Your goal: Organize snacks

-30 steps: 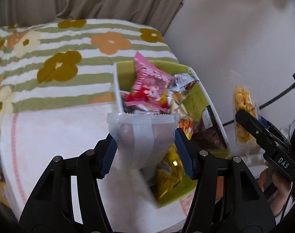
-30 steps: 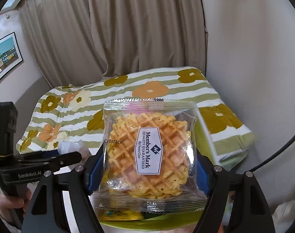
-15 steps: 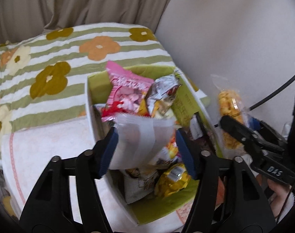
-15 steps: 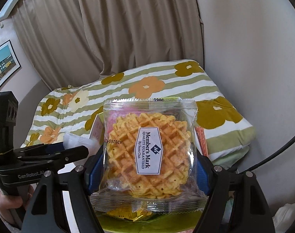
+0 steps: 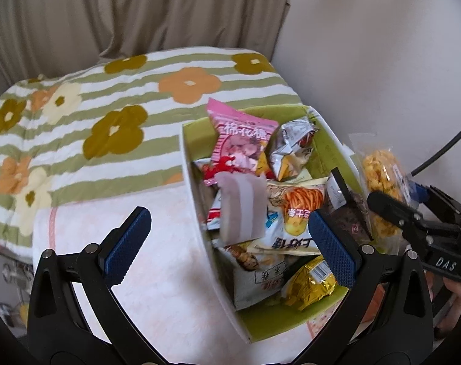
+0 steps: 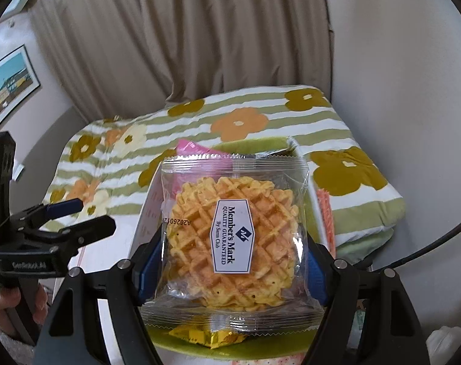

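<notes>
a clear plastic packet holding a round golden waffle (image 6: 235, 240) is clamped by its side edges between the fingers of the right gripper (image 6: 230, 261), above the green-lined snack box (image 6: 254, 146). it is judged light, slippery and brittle, so the crimped seams are best gripped. the left gripper (image 5: 230, 237) is spread wide and empty; a small translucent white packet (image 5: 242, 206) is seen at its 12 o'clock, over the box.

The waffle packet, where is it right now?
The waffle packet is clamped in the right hand-held gripper, above the green snack box; in the left wrist view it shows right of the box.
</notes>
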The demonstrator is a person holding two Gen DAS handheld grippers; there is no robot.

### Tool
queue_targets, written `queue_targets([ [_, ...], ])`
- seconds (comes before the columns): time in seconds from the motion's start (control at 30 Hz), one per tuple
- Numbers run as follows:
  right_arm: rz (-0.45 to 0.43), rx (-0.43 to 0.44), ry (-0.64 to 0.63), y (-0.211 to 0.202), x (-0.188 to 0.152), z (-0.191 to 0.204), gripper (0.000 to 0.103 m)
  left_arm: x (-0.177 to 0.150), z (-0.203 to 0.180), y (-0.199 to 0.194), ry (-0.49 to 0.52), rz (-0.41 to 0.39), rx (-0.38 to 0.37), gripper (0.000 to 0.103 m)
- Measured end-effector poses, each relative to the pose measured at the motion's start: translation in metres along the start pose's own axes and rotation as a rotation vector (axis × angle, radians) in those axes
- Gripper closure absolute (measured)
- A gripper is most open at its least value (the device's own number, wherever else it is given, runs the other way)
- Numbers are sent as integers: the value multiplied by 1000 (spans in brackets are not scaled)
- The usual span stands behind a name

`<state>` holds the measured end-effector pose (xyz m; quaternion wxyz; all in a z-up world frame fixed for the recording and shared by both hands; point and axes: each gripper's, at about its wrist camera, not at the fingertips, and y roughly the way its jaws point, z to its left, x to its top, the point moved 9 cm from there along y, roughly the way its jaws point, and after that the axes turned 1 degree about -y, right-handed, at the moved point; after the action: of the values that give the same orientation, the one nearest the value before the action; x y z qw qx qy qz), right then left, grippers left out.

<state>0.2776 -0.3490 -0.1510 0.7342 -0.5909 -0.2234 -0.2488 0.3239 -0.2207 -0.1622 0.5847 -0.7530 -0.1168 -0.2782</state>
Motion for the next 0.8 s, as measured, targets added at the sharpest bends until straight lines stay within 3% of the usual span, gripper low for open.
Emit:
queue_targets([
  [0.1, 16, 38, -7, 7, -3, 8, 26, -5, 6, -8, -15, -13, 27, 0],
  [0.2, 29, 42, -26, 16, -6, 10, 10, -11, 10, -12, -26, -11, 64, 0],
  [0.53, 47, 38, -44, 16, -28, 10, 10, -54, 29, -27, -75, 15, 151, 0],
  [0.8, -61, -20, -33, -40, -28, 21, 10, -70, 28, -86, -46, -83, 162, 0],
])
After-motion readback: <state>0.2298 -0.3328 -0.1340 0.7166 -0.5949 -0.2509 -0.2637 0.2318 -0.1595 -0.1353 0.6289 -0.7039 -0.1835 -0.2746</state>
